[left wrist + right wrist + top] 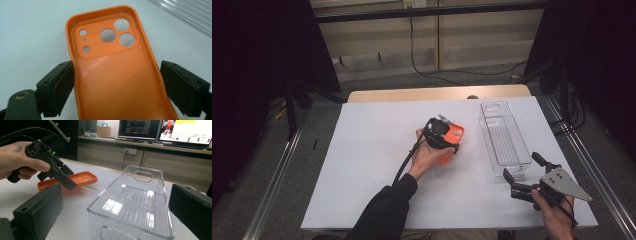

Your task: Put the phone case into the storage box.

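An orange phone case [455, 134] lies inside-up on the white table top, its camera cut-outs at the far end [112, 75]. My left gripper [446, 141] is lowered over it, open. The jaws straddle the case's long sides [116, 72]: the left pad touches the rim, and the right pad stands a little off it. In the right gripper view the case [81, 178] sits flat under that gripper [60, 173]. A clear plastic box [504, 132] lies to the right. My right gripper [522, 167] is open at its near end, jaws on either side of the box [135, 195].
A white sheet [372, 165] covers the table, with a wooden strip [437, 93] at the far edge. Metal rails [277, 175] run along both sides. Monitors [162, 128] and a counter stand beyond the table.
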The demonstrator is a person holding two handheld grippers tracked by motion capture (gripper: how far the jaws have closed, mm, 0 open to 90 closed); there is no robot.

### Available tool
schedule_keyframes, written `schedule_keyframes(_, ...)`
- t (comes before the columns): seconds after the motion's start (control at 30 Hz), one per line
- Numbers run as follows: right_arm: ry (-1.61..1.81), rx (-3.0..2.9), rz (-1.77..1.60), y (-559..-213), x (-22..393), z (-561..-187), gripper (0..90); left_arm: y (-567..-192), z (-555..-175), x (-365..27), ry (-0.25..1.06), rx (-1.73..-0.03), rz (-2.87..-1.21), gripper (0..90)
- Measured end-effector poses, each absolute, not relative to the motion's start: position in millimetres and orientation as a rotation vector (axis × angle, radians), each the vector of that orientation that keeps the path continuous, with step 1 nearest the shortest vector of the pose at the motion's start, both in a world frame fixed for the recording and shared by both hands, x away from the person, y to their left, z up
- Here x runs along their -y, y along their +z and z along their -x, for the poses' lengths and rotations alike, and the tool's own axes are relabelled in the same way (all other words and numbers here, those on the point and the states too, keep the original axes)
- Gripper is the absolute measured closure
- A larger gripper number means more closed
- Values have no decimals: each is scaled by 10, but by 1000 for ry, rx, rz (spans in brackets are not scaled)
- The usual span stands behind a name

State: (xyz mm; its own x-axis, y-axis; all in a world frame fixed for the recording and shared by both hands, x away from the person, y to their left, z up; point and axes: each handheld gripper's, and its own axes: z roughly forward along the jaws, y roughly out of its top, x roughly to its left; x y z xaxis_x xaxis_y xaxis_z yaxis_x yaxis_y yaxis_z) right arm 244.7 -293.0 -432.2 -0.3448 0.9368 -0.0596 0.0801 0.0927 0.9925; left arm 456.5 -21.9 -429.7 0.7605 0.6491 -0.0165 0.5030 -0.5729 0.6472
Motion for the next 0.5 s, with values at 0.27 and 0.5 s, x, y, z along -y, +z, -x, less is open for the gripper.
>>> schedule_keyframes(0.27,1351,-1571,-1037,-4322,2933,-2446,0,-4240,-4513,122,326,-825,-2253,137)
schedule_keyframes(0.5,1350,-1569,-1038,-4321,2934,-2444,0,-4184,-4484,18,359,-807,-2226,137)
